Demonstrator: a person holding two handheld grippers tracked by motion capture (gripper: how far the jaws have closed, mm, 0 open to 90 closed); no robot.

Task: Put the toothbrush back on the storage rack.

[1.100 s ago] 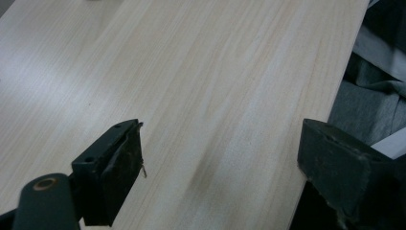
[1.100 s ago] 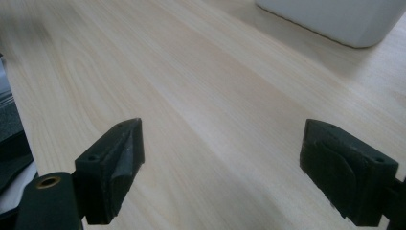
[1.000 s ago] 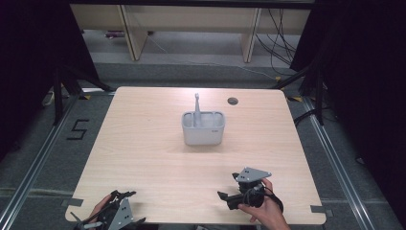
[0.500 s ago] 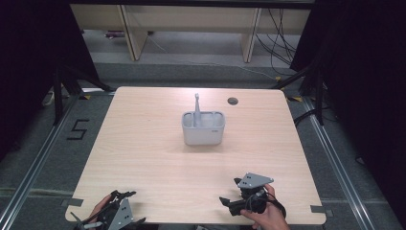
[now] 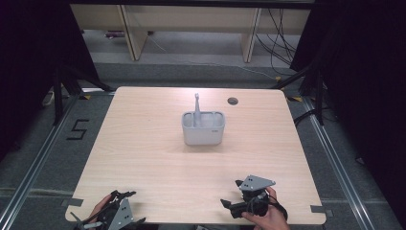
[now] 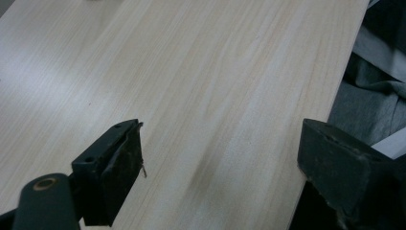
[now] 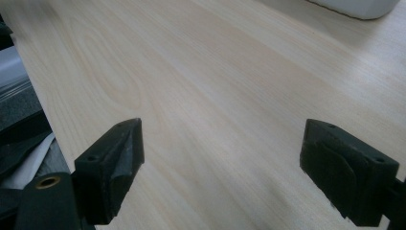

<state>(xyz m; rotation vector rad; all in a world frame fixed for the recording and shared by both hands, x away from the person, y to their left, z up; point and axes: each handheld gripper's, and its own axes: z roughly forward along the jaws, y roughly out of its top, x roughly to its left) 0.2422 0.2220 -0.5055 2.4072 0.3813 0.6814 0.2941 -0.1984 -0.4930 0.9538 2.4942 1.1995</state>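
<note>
A pale grey caddy (image 5: 203, 130) stands in the middle of the wooden table (image 5: 143, 143), and a grey utensil handle (image 5: 197, 106) rises upright from its back left compartment. My left gripper (image 5: 125, 208) is at the table's front left corner in a hand; its jaws stand wide apart over bare wood (image 6: 220, 158) with nothing between them. My right gripper (image 5: 230, 193) is held low near the front edge, right of centre, pointing left. It is open over bare wood (image 7: 222, 158). A corner of the caddy (image 7: 356, 7) shows far ahead of it.
A round dark cable hole (image 5: 232, 101) sits in the table's back right area. The table's front edge runs close beside both grippers, with dark cloth (image 6: 368, 76) past it. Black curtains and metal floor rails flank the table; cables lie on the floor behind.
My right gripper has drifted a little toward the table's front edge. The left gripper and the caddy have stayed where they were.
</note>
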